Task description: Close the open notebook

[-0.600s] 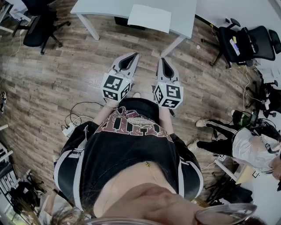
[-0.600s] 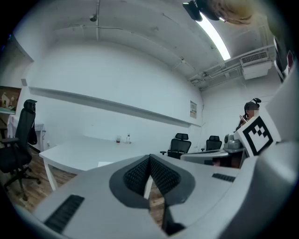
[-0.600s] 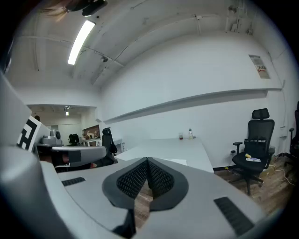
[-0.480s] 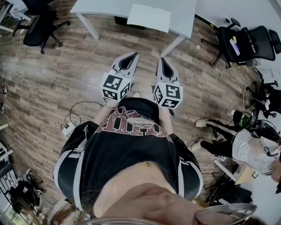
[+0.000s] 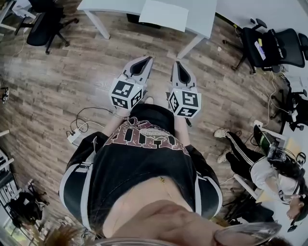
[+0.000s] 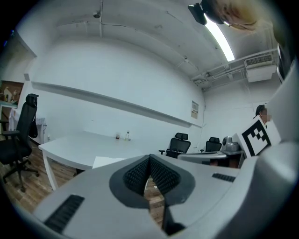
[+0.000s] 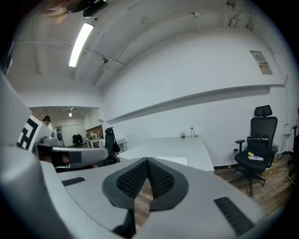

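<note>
The notebook [image 5: 163, 14] shows as a flat white rectangle on the white table [image 5: 204, 19] ahead of me, also seen in the left gripper view [image 6: 110, 161] and the right gripper view [image 7: 175, 160]. My left gripper [image 5: 144, 60] and right gripper [image 5: 178, 65] are held side by side at waist height over the wooden floor, well short of the table. Both point toward it. The left gripper [image 6: 150, 157] has its pads meeting at the tip with nothing between them. The right gripper [image 7: 147, 160] looks the same, shut and empty.
Black office chairs stand at the far left [image 5: 43, 24] and far right [image 5: 274, 45]. Cables and a power strip [image 5: 74, 137] lie on the floor to my left. A person [image 5: 260, 168] sits low at the right. Two small bottles [image 7: 187, 134] stand on the table's far side.
The head view has shifted a little, so the table sits higher in the frame. The seated person at the right has moved. Both grippers keep their places.
</note>
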`<action>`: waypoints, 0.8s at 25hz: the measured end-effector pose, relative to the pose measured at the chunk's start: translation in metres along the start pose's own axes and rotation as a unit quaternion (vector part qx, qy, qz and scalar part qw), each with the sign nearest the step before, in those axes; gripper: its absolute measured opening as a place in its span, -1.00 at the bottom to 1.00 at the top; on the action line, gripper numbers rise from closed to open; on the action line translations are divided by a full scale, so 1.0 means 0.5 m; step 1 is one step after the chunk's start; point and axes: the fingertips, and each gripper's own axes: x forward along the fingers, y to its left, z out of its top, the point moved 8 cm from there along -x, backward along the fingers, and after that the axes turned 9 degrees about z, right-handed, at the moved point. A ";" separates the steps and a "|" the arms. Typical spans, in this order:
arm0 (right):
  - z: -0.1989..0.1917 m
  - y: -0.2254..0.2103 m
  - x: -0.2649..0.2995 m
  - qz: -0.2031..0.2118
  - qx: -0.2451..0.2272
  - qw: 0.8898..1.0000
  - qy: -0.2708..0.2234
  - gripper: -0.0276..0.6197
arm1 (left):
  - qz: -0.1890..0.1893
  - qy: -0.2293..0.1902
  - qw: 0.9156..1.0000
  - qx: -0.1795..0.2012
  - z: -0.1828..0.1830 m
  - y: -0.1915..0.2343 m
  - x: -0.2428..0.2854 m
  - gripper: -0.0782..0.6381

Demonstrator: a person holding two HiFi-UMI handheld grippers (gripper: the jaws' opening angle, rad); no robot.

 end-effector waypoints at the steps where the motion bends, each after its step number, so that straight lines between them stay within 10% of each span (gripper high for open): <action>1: -0.001 0.001 0.001 0.001 0.000 1.000 0.000 -0.86 | 0.000 0.002 1.000 0.000 -0.001 0.000 0.000 -0.65; 20: 0.038 -0.006 0.118 -0.017 -0.005 1.000 -0.003 -0.86 | -0.021 0.009 1.000 -0.013 0.035 0.098 0.090 -0.65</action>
